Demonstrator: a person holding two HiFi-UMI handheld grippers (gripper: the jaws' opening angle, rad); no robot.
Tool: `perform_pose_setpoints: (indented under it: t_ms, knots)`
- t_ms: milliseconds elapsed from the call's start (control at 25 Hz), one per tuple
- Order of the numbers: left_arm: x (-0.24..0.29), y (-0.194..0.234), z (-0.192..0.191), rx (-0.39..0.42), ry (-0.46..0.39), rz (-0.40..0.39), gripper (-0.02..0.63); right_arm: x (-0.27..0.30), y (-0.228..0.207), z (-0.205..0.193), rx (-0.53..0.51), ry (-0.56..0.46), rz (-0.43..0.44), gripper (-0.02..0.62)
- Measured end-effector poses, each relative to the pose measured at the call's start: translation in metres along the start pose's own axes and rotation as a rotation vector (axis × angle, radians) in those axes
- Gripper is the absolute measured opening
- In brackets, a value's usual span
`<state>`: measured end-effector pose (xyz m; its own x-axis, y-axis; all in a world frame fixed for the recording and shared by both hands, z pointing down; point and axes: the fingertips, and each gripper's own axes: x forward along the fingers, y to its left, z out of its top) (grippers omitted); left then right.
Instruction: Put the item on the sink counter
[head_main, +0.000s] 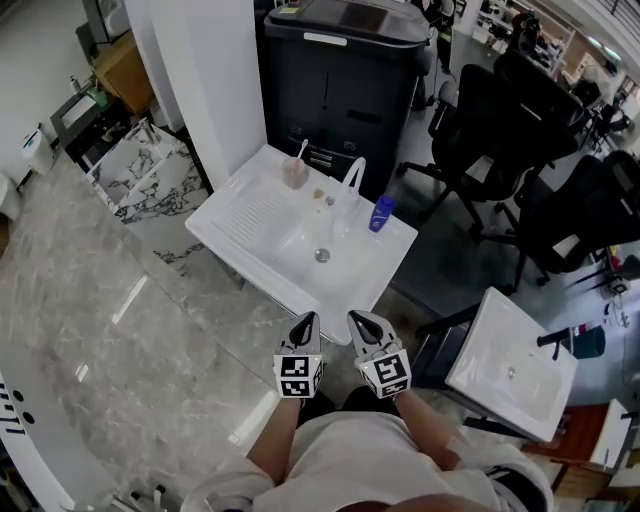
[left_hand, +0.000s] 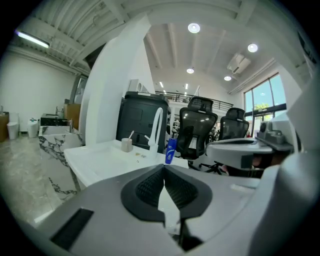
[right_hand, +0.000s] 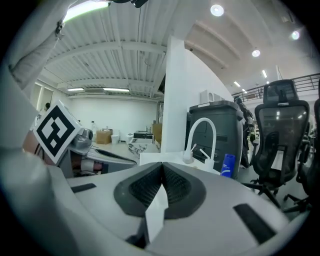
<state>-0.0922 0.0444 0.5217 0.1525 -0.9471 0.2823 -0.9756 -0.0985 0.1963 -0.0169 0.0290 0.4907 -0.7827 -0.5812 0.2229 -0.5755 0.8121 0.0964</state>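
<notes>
The white sink counter (head_main: 250, 215) stands in the middle of the head view. On it are a white faucet (head_main: 352, 180), a blue bottle (head_main: 381, 213) upright to the faucet's right, and a pinkish cup (head_main: 294, 172) holding a toothbrush at the back. My left gripper (head_main: 307, 320) and right gripper (head_main: 360, 320) sit side by side just off the counter's near edge, both shut with nothing between the jaws. The left gripper view shows shut pads (left_hand: 150, 187) with the blue bottle (left_hand: 171, 151) and cup (left_hand: 126, 144) beyond. In the right gripper view, faucet (right_hand: 200, 132) and bottle (right_hand: 228, 165) lie ahead.
A tall black cabinet (head_main: 340, 70) stands behind the sink, with a white pillar (head_main: 200, 70) to its left. Black office chairs (head_main: 490, 110) crowd the right. A second white basin (head_main: 510, 365) lies at lower right. Marble slabs (head_main: 150, 175) lean at the left.
</notes>
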Motion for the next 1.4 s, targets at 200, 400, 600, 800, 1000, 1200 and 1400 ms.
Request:
perform_pose_setpoints:
  t_ms: [200,400,600,800,1000,1200,1400]
  knots:
    - [-0.027,0.003,0.016,0.016,-0.040,0.117,0.011,-0.013,0.002,0.013,0.001,-0.029,0.053,0.005]
    - [-0.051,-0.030,0.031,0.030,-0.103,0.182,0.011,-0.054,-0.007,0.046,-0.010,-0.106,0.080,0.005]
    - [-0.093,-0.060,0.057,-0.034,-0.181,0.239,0.011,-0.109,-0.015,0.094,-0.013,-0.219,0.089,0.005]
    - [-0.104,-0.084,0.076,0.047,-0.239,0.269,0.011,-0.121,-0.029,0.094,-0.029,-0.238,0.070,0.005]
    - [-0.110,-0.112,0.075,0.046,-0.243,0.255,0.011,-0.137,-0.025,0.086,0.000,-0.230,0.063,0.005]
    - [-0.114,-0.129,0.082,0.059,-0.251,0.242,0.011,-0.148,-0.020,0.094,0.002,-0.247,0.070,0.005]
    - [-0.113,-0.137,0.086,0.080,-0.250,0.246,0.011,-0.160,-0.035,0.091,0.004,-0.257,0.032,0.005]
